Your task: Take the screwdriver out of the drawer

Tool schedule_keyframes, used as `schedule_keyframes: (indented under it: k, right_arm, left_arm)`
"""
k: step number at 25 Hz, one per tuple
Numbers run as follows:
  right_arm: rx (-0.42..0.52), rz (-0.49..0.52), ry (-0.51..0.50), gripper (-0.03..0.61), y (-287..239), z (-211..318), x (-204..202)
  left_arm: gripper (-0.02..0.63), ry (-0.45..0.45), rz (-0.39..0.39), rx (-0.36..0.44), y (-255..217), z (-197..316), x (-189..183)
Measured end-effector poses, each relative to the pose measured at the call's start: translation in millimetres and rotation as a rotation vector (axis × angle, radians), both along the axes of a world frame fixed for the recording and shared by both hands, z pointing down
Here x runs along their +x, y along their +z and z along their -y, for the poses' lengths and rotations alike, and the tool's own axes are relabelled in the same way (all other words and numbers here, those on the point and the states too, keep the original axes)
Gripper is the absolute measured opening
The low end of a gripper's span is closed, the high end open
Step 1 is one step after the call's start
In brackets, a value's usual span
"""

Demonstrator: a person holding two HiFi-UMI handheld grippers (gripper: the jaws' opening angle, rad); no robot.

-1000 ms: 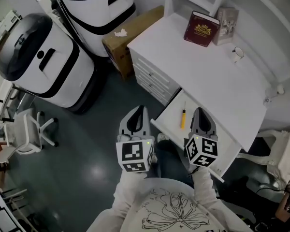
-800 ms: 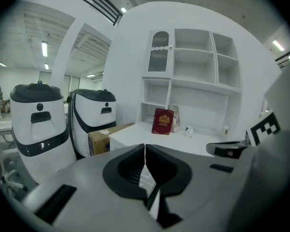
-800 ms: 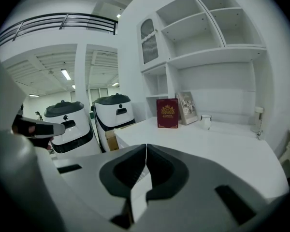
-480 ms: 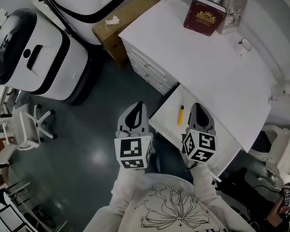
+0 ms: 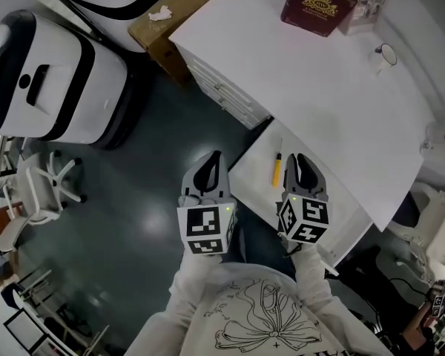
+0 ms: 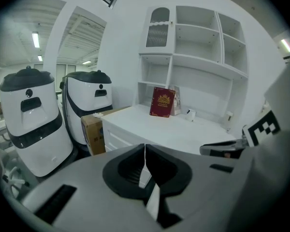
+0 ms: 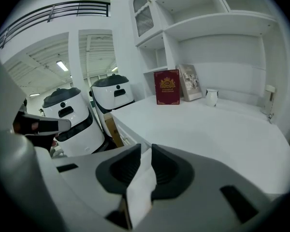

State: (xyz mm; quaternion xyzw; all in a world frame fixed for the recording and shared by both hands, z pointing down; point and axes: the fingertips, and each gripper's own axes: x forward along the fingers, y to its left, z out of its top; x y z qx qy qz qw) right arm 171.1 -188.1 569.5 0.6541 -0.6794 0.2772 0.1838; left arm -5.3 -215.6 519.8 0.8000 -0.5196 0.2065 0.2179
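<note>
Only a screwdriver (image 5: 277, 170) lies in the open drawer (image 5: 256, 182); left gripper (image 5: 213, 156) jaws together, right gripper (image 5: 300, 158) jaws opening, empty.

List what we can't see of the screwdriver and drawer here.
- Screwdriver: in neither gripper view; the left gripper, shut, and right gripper, jaws opening and empty, block most of the drawer with their bodies.
- Screwdriver tip: head view, too thin to tell its type.
- Drawer's back: head view, under the desk top.

One screwdriver (image 5: 277, 170), two books (image 5: 317, 4), one mug (image 5: 386, 54), two white machines (image 6: 31, 115), one box (image 5: 178, 17).
</note>
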Motion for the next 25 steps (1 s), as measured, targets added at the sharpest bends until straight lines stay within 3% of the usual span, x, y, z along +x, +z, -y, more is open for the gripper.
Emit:
schedule_keyframes:
  k: [13,25]
  right_arm:
    - [-0.162,0.057,-0.057,0.135,73,-11,-11]
    - [-0.316,0.073,-0.046,0.147,139,-20,-9]
  left_arm:
    - [0.008,-0.005,0.034,-0.091,46,-2,3]
    - [0.008,-0.014,0.044,-0.153,79,-1,-1]
